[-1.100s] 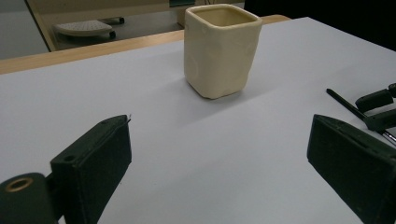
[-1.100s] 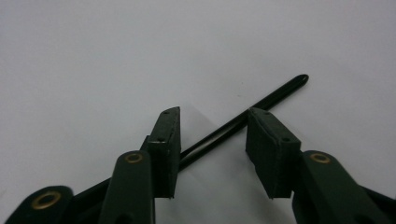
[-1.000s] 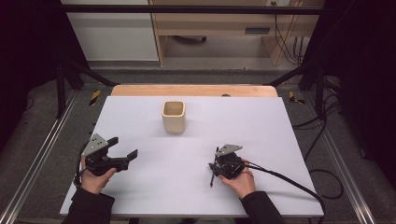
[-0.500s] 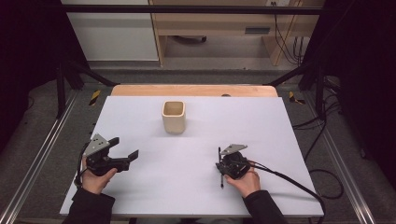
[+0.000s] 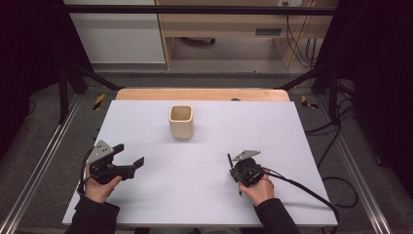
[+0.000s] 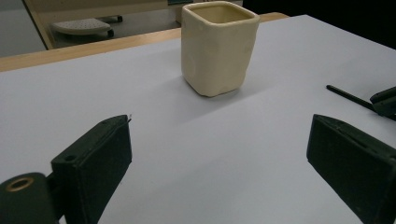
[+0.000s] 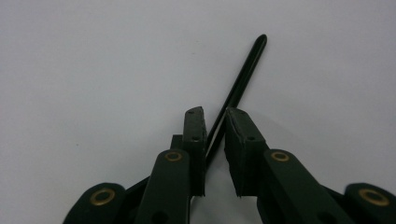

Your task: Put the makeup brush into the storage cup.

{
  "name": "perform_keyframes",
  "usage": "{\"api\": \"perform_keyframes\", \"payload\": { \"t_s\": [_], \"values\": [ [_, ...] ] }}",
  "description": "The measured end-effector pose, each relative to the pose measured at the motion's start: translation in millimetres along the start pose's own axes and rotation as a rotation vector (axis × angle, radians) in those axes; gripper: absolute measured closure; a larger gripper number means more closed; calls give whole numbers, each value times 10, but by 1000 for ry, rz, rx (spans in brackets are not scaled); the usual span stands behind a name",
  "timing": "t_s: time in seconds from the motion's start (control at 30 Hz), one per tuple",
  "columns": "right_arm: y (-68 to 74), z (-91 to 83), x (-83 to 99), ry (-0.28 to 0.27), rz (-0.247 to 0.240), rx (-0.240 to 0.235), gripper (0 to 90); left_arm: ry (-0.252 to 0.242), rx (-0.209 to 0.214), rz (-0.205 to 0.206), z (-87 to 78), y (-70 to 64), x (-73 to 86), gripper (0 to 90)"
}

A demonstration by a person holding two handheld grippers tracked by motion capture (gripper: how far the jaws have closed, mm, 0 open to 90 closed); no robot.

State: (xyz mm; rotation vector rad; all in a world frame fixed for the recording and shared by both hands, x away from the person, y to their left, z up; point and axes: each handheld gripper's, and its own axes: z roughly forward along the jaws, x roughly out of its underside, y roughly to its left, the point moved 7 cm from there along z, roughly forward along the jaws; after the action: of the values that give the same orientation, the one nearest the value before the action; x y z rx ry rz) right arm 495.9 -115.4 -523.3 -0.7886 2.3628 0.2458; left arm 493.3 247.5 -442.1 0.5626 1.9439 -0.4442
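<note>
A cream square cup (image 5: 181, 122) stands upright at the middle of the white table (image 5: 272, 122), toward the back. My left gripper (image 5: 129, 155) rests at the front left, open, with nothing between its jaws; in the left gripper view the left gripper (image 6: 219, 130) faces the cup (image 6: 218, 46) from a short way off. At the front right, my right gripper (image 5: 234, 174) is shut on a thin black stick (image 5: 230, 162). In the right gripper view the right gripper (image 7: 212, 116) pinches the stick (image 7: 245, 70), which slants out past the jaws over the table.
A wooden strip (image 5: 202, 94) runs along the table's far edge. A black cable (image 5: 302, 187) trails from the right gripper toward the front right corner. Metal rails (image 5: 41, 161) flank the table. The stick's tip (image 6: 348, 95) shows at the right of the left gripper view.
My right hand has shifted slightly right and turned, swinging the black stick from a slant to nearly fore-and-aft. The left gripper and the cup have not moved.
</note>
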Motion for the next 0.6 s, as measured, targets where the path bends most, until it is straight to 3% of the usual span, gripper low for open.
{"api": "perform_keyframes", "payload": {
  "t_s": [0.5,0.6],
  "values": [
    [-10,1,3,8,30,9,801,7,0,4,17,-5,9,64],
    [-24,-8,6,14,18,12,812,8,0,3,17,-8,9,64]
  ]
}}
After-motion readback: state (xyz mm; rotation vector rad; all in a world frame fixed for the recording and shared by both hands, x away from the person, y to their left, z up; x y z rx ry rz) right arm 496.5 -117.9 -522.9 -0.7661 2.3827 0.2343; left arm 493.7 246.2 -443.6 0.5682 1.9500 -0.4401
